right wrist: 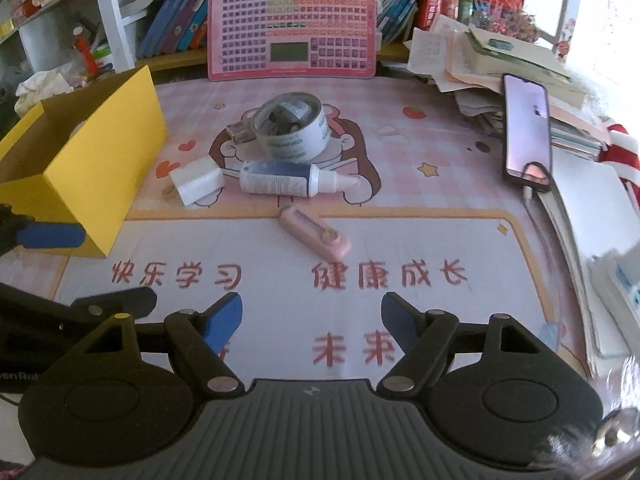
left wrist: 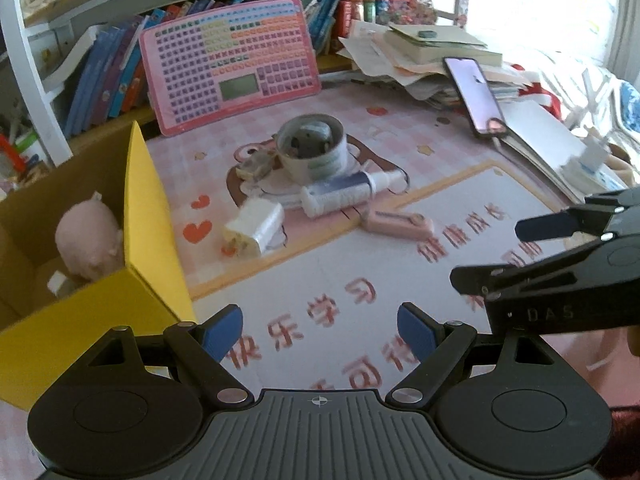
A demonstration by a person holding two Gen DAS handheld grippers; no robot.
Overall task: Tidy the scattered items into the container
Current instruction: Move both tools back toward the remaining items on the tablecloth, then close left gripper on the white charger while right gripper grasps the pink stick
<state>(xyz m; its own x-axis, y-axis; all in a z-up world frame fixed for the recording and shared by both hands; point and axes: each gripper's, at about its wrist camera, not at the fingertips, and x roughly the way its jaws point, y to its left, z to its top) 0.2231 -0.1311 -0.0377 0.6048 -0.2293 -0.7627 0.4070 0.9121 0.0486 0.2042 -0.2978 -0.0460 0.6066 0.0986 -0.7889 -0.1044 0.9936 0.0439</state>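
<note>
1. Both tools are spread wide and hold nothing: the left tool hovers beside the yellow box, the right tool over the table.
2. Four loose items lie mid-table: pink cutter nearest, spray bottle, white charger, tape roll.
3. Likely best to take the cutter first with the right tool, closing across its narrow width.
4. A pink plush toy already sits in the box, so drop items beside it.

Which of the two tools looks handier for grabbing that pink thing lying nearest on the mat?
Probably the right tool: it is open and empty, and the pink correction tape lies almost straight ahead of it, unobstructed.
</note>
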